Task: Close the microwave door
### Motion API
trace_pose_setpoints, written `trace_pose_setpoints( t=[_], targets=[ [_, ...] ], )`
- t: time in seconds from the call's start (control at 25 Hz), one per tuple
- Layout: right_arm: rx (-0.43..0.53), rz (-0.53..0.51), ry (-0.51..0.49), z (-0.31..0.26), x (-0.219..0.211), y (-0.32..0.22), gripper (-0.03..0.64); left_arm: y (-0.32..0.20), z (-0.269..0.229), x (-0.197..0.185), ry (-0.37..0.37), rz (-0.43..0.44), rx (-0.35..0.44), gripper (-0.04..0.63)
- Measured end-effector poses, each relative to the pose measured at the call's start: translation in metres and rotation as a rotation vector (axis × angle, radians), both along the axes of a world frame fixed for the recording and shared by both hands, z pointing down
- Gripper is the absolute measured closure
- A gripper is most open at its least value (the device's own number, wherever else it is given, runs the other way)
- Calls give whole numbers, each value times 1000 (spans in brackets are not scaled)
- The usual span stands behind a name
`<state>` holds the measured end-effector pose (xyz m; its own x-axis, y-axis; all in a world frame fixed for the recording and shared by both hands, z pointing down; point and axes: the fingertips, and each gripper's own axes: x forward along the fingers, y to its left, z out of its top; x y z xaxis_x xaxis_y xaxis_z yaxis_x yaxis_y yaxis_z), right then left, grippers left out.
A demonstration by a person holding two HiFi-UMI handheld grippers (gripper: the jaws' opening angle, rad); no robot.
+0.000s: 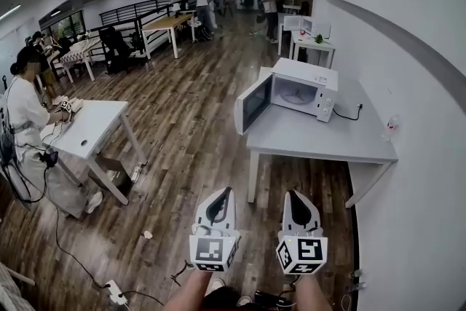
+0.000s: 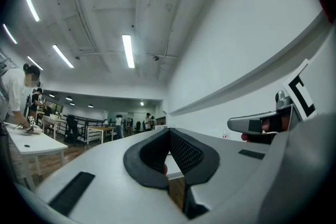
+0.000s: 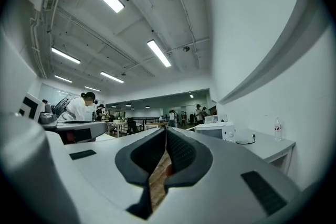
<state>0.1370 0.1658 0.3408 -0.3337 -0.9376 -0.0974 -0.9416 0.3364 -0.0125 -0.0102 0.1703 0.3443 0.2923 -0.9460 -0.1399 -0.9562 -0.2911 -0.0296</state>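
At the far left a person in white (image 1: 25,113) sits at a white bench (image 1: 91,129), at its left edge. On the wooden floor (image 1: 182,120) below, near the bottom of the head view, a white power strip (image 1: 114,293) lies with its cable trailing off.

The left gripper (image 1: 224,191) is held level over the floor. Its jaws are pressed together with nothing between them, and only floor shows through the slit lower down. Just beside it the right gripper (image 1: 291,193) points the same way. Its jaws are also together at the tips and hold nothing. Both grippers are well short of the near edge of the grey bench (image 1: 320,138), which runs along the right wall.

The microwave door (image 1: 253,103) stands wide open, swung out at the grey bench's left edge near the far left corner. Its dark window faces the room. The microwave (image 1: 304,87) sits at the far end of that bench with its lit cavity exposed and its control panel on the right side. A black cable (image 1: 351,115) runs from it across the benchtop towards the wall. A small clear bottle (image 1: 391,126) stands at the bench's right edge against the wall.
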Motion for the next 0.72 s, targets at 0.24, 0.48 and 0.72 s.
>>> trace_pose_setpoints(
  t=[0.24, 0.48, 0.72],
  targets=[
    [-11, -5, 19, 10, -21, -43, 589, -46, 12, -20, 15, 0, -9, 569],
    [-10, 0, 32, 13, -53, -102, 588, -106, 14, -48, 19, 11, 0, 569],
    [-15, 9, 36, 13, -89, -160, 588, -167, 15, -82, 19, 31, -3, 569]
  ],
)
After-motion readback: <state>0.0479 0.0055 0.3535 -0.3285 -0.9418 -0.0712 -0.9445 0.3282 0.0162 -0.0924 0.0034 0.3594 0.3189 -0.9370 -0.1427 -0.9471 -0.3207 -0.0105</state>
